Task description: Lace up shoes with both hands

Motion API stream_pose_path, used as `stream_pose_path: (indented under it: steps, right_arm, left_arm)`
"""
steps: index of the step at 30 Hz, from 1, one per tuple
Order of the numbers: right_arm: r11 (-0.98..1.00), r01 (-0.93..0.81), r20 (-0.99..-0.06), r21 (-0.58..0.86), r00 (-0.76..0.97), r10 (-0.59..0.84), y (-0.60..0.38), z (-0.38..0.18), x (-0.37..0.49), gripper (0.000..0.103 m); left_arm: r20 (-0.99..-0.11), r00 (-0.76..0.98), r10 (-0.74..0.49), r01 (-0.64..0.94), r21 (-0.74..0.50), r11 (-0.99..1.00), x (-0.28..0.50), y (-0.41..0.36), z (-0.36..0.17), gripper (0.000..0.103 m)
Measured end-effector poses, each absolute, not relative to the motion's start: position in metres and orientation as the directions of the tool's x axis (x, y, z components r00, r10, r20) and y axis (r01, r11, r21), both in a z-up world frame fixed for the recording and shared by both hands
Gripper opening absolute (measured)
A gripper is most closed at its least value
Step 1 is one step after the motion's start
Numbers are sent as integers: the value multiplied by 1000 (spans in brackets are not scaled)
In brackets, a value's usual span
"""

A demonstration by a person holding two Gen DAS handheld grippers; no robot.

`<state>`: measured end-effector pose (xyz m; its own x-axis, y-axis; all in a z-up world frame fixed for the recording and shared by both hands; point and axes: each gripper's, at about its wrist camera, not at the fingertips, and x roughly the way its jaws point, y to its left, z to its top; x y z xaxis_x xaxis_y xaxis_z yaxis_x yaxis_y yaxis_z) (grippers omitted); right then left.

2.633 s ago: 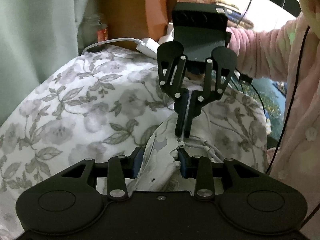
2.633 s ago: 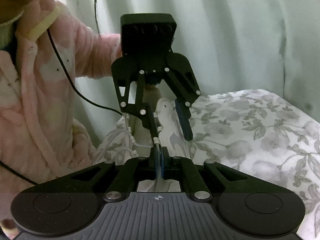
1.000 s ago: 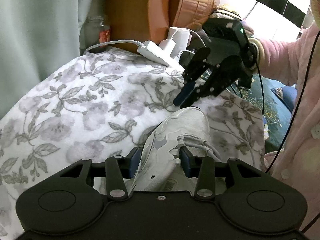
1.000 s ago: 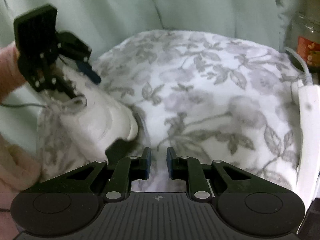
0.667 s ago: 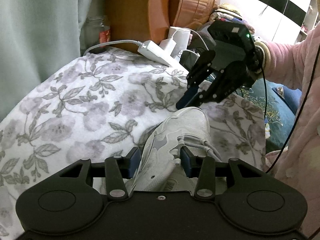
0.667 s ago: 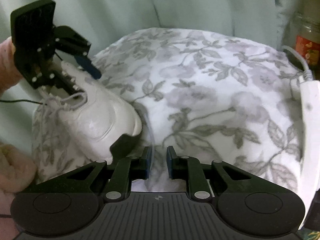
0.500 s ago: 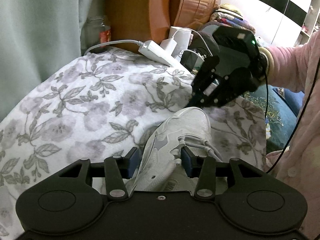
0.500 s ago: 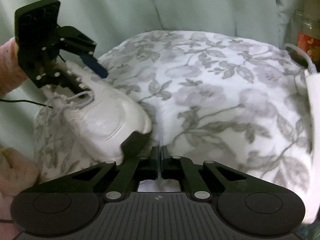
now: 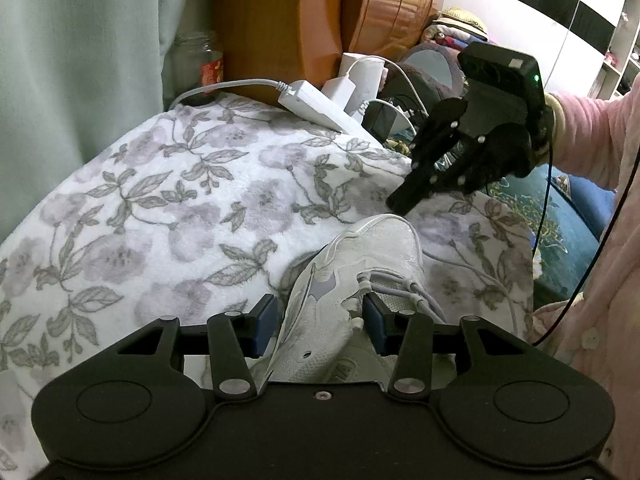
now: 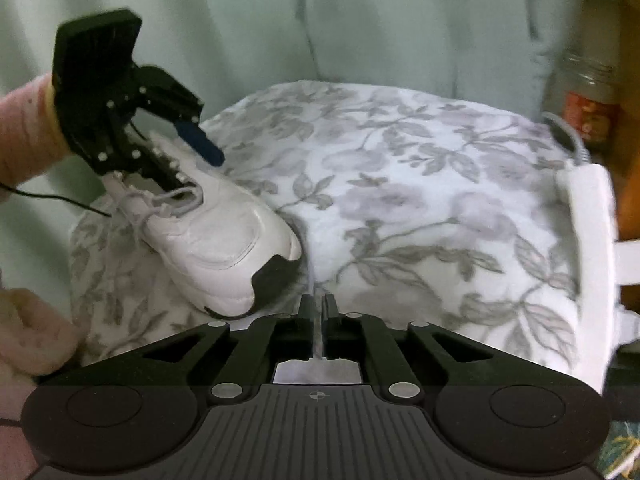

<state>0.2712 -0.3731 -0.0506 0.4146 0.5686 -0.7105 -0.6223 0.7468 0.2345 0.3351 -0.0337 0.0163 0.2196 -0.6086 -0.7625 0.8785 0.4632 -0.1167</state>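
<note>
Left wrist view: my left tongs (image 9: pixel 320 322) pinched the white sneaker (image 9: pixel 360 280) on the floral blanket (image 9: pixel 160 208); my right tongs (image 10: pixel 318 320) nipped the lace (image 10: pixel 311 276). Only lower eyelets looked laced; upper ones remained.

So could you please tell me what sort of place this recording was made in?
Most likely a lived-in bedroom at home: a fleecy white blanket with grey flowers covers the work surface, a pale green curtain hangs behind it, and a white power strip with chargers lies beside a glossy brown wooden furniture panel.
</note>
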Motion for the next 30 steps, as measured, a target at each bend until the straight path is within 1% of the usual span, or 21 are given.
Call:
stream_pose_path:
  steps: [2,5,9,10,11,12,15,19,20,21,23,26,30]
  right_arm:
    - [745,-621,-720,245,398,568,-369,-56,273,7]
    - [751,-611,-726,251,395,563,-366,-62,275,10]
    - [755,-608,-728,244,399,557,-358,-66,275,11]
    - [757,-610,-731,234,403,551,-357,-66,275,11]
    - [761,-608,-733,226,408,544,-356,-66,274,5]
    - [765,-603,-735,225,410,539,-358,-66,273,3]
    - [781,-587,-741,212,425,520,-374,-57,265,2]
    - [814,-567,-794,130,432,428,-403,-52,251,2]
    - [816,-569,-803,107,434,408,-404,-53,249,3]
    - [818,-568,-804,90,443,396,-406,-53,248,11]
    - [829,-554,-775,81,488,402,-407,-45,249,22]
    - [810,-577,-707,107,528,470,-399,-37,260,21]
    - [783,-620,-711,60,523,469,-379,-54,279,20]
  left_arm:
    - [-763,219,-608,878,-118,464,336,-34,16,46]
    - [-764,219,-607,877,-119,465,336,-34,16,46]
    - [-766,215,-606,877,-121,465,336,-33,16,47]
    - [-766,215,-605,877,-122,465,336,-33,16,47]
    - [-767,215,-605,877,-122,466,337,-34,16,47]
    - [-767,215,-605,876,-122,466,337,-34,16,47]
    - [-766,218,-605,876,-119,468,337,-34,16,47]
    - [-764,217,-607,879,-119,463,336,-34,15,47]
    - [-764,215,-608,879,-119,461,336,-34,15,47]
    - [-765,214,-608,879,-120,461,337,-34,15,47]
    - [-765,212,-608,879,-123,461,337,-34,15,47]
    - [-767,210,-606,877,-126,464,338,-34,14,47]
    - [-769,212,-603,874,-127,469,338,-35,14,48]
